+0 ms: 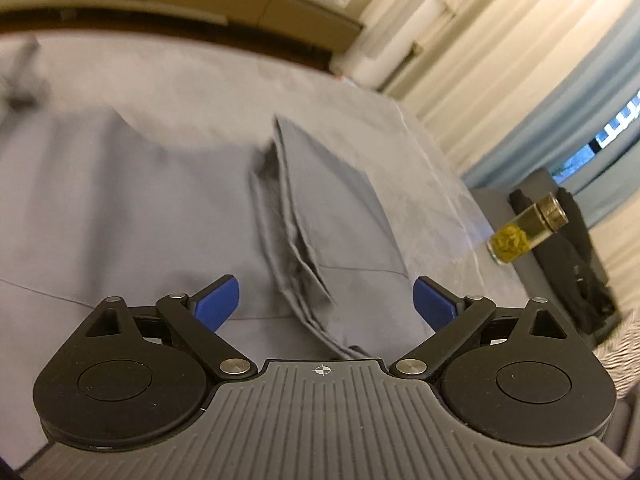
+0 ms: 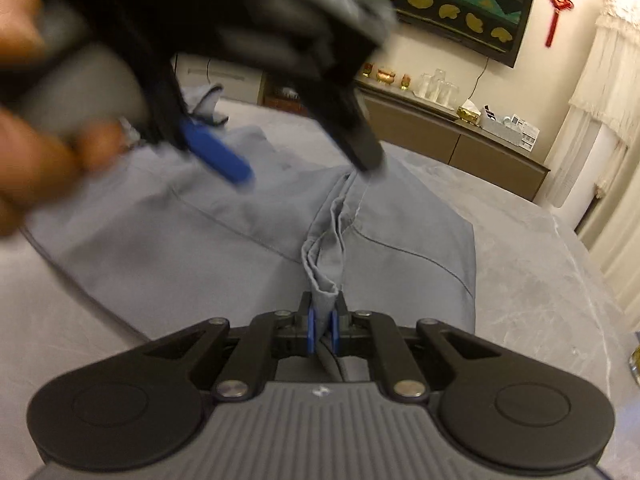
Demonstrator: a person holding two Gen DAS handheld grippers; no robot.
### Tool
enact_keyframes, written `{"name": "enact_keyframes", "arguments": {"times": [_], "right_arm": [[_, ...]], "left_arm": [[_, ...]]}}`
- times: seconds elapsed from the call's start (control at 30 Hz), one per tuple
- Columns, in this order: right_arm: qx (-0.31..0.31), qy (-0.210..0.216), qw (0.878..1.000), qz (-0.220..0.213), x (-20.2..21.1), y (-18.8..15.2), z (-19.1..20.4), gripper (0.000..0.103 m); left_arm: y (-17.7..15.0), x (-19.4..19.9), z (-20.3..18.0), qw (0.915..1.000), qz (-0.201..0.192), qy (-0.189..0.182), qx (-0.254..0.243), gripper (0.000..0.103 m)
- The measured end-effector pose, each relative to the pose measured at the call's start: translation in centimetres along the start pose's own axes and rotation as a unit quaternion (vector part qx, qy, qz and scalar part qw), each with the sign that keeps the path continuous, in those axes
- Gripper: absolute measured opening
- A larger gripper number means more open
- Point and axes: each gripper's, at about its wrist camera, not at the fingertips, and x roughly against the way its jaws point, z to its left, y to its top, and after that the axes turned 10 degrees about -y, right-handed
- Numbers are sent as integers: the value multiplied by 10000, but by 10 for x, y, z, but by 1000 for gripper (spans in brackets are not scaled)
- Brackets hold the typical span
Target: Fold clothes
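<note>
A grey-blue garment (image 2: 240, 220) lies spread on the grey bed (image 2: 520, 280). My right gripper (image 2: 323, 312) is shut on a bunched edge of it, and the cloth rises in a creased ridge from the blue pads. In the left wrist view the same garment (image 1: 340, 216) shows as a raised fold running away from me. My left gripper (image 1: 324, 288) hovers over that fold, open wide, its blue pads clear of the cloth. The right wrist view also shows the left gripper (image 2: 304, 164), blurred, at upper left above the garment, held by a hand (image 2: 32, 168).
A glass jar (image 1: 524, 232) with something yellow-green inside stands beside the bed on the right, next to a dark bag (image 1: 580, 272). A low cabinet (image 2: 460, 148) with cups and boxes lines the far wall. Curtains (image 1: 500, 60) hang to the right.
</note>
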Motion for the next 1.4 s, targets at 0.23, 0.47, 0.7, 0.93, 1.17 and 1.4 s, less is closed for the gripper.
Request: {"name": "enact_keyframes", "arguments": {"times": [0.23, 0.47, 0.7, 0.93, 1.17, 1.4], "right_arm": [[-123, 479, 9986, -181, 18, 5, -5, 28], [-1186, 936, 9881, -276, 49, 9, -56, 38], [-1469, 411, 9826, 1061, 10, -13, -71, 31], [-1806, -228, 9774, 1079, 16, -20, -85, 64], [-1005, -384, 9917, 703, 26, -10, -63, 11], [317, -784, 9960, -274, 46, -1, -15, 8]], "left_arm": [[-5, -24, -4, 9977, 344, 521, -260, 3], [-17, -6, 20, 9923, 288, 1187, -211, 2], [-22, 15, -11, 9898, -294, 1246, -625, 41], [-29, -8, -37, 9891, 306, 770, -1216, 63], [-21, -2, -41, 9876, 266, 873, -1275, 79], [8, -41, -80, 9786, 763, 648, -1797, 88]]}}
